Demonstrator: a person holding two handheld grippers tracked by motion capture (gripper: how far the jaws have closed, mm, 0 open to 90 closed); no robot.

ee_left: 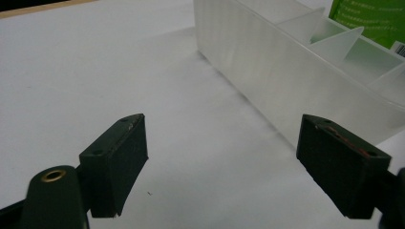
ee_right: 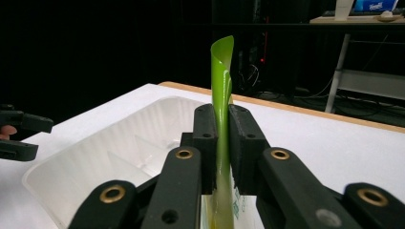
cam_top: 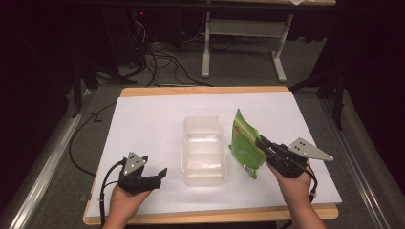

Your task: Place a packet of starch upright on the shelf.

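At the table's seven o'clock, my left gripper [cam_top: 154, 174] rests low on the white table [cam_top: 143, 119] with its jaws spread wide and nothing between them, parked just short of the clear plastic tray [cam_top: 204, 151] so it stays out of the way yet close enough to steady that tray if needed. In the left gripper view the tray's ribbed wall [ee_left: 258, 71] runs past my far jaw without touching it, and its inner dividers show pale through the plastic. The tray sits at the table's centre, long axis running twelve to six, open side up, a likely destination for what I carry. At its three o'clock, my right gripper [cam_top: 261, 141] pinches the green pouch [cam_top: 246, 143] by its edge, the pads pressed on the thin film from both sides; in the right gripper view the pouch [ee_right: 221, 86] rises upright between my black fingers [ee_right: 206, 138], held by its seam so the body hangs free beside the tray's rim [ee_right: 114, 119], touching the table, as best I can judge, only at its lower corner.
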